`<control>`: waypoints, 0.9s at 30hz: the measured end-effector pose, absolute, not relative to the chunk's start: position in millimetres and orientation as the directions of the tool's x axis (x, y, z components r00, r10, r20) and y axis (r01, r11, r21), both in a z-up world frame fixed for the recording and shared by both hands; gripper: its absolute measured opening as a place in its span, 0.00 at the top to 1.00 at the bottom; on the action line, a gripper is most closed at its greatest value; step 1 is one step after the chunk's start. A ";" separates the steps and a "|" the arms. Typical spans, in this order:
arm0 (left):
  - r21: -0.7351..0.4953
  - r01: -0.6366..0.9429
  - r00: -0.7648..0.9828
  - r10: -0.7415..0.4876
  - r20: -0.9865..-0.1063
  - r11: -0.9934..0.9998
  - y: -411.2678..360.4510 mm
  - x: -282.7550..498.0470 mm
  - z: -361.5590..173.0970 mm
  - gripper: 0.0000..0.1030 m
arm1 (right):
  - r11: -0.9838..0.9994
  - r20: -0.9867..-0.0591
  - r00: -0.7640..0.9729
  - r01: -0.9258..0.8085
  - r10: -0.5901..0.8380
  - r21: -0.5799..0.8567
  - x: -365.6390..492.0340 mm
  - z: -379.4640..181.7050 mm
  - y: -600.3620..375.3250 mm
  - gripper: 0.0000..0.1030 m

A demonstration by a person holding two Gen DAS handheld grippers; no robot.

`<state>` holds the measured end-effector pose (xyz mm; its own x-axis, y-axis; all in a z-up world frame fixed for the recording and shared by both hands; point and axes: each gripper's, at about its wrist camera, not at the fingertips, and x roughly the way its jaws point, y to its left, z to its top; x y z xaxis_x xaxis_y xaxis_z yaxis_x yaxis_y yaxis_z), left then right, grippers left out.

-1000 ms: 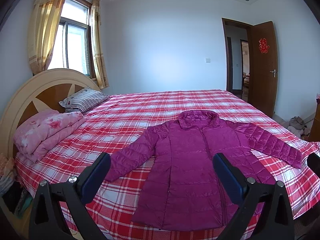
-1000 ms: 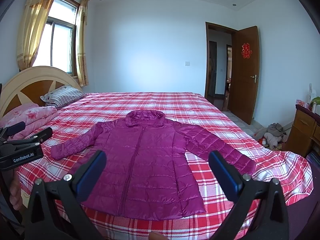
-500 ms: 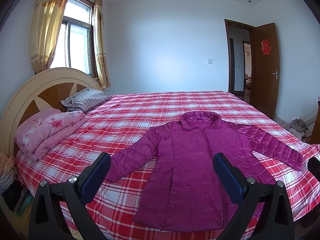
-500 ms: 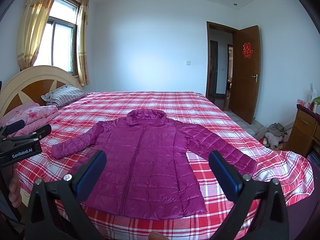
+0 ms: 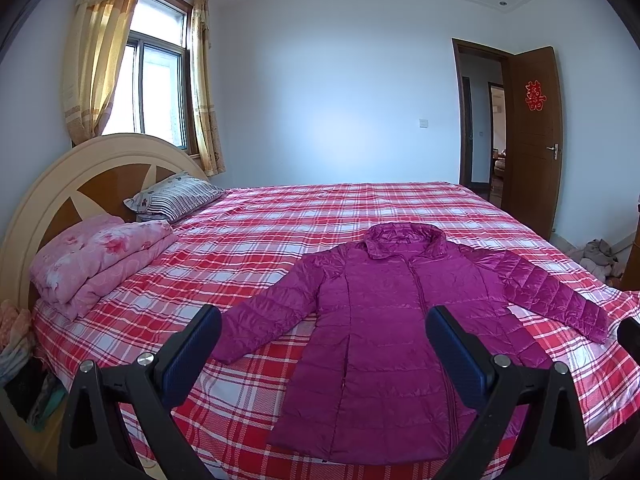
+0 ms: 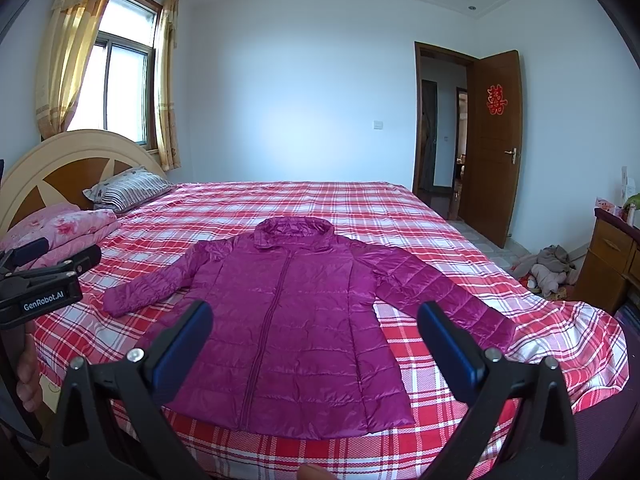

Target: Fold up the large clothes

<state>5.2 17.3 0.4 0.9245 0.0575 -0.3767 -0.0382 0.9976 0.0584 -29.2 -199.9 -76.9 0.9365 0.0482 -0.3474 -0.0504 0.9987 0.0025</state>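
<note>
Nearest the viewer, the left gripper [image 5: 322,350] and right gripper [image 6: 316,342] hang above the bed's near edge, fingers spread wide and empty, apparently ready for a first grasp. Beyond them the magenta down jacket [image 6: 288,316] lies front-up and zipped on the plaid bedspread [image 6: 360,204], sleeves splayed outward, presumably laid flat for folding. Farther off, a striped pillow [image 5: 180,196] rests against the headboard [image 5: 80,176].

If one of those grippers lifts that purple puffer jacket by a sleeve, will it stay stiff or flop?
Probably flop: the purple puffer jacket lies limp and flat on the plaid bedspread. Its thin quilting suggests it is light. The shiny fabric may slip between the pads.
</note>
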 end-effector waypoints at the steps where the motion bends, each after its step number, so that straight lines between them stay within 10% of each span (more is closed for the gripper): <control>1: 0.058 -0.040 0.925 0.059 -0.376 0.998 17.9 5.3 0.2 0.01 | 0.999 -0.346 0.937 -0.050 0.048 0.002 -29.4 -76.5 -200.3 0.00; 27: 0.058 -0.052 0.919 0.070 -0.387 0.997 19.3 9.6 -4.0 0.01 | 0.998 -0.348 0.936 -0.056 0.054 0.003 -28.7 -78.2 -198.3 0.00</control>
